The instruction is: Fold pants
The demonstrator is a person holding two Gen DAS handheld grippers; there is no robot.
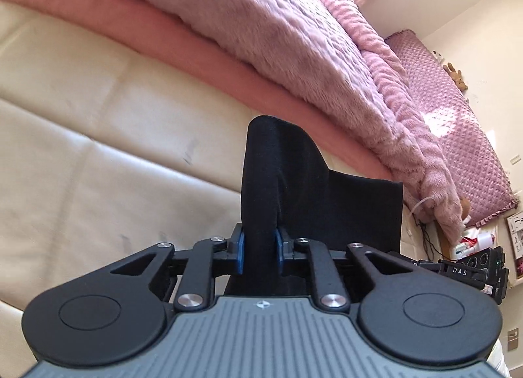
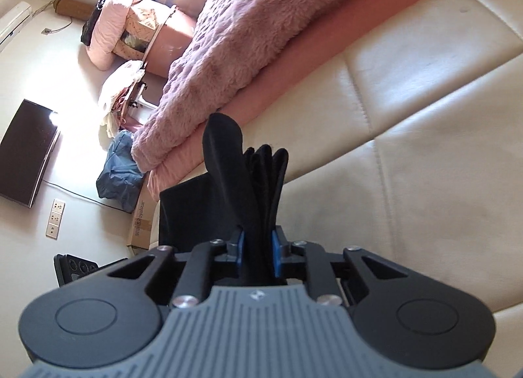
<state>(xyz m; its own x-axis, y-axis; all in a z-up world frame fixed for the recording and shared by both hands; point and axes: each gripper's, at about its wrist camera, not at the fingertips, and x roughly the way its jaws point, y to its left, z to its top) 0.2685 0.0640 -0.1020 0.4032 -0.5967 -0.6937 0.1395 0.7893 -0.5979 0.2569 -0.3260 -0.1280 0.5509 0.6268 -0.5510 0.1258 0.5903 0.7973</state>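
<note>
The black pants point(image 1: 294, 182) hang in the air in front of a cream padded bed base. My left gripper point(image 1: 260, 249) is shut on a bunched fold of the pants, which stands up between its blue pads point(image 1: 241, 252). My right gripper point(image 2: 258, 252) is shut on several gathered layers of the same pants point(image 2: 248, 188), with the cloth sticking up past its blue pads point(image 2: 276, 255). A flat sheet of the black cloth stretches sideways between the two grippers. The other gripper's body shows at the right edge of the left wrist view point(image 1: 470, 271).
A fluffy mauve blanket point(image 1: 261, 18) over a pink sheet point(image 1: 157, 18) lies on the bed above the cream padded panels point(image 1: 81, 123). The right wrist view shows a dark TV screen point(image 2: 27, 152), a blue bag point(image 2: 119, 172), wall sockets point(image 2: 55, 218) and piled bedding point(image 2: 130, 25).
</note>
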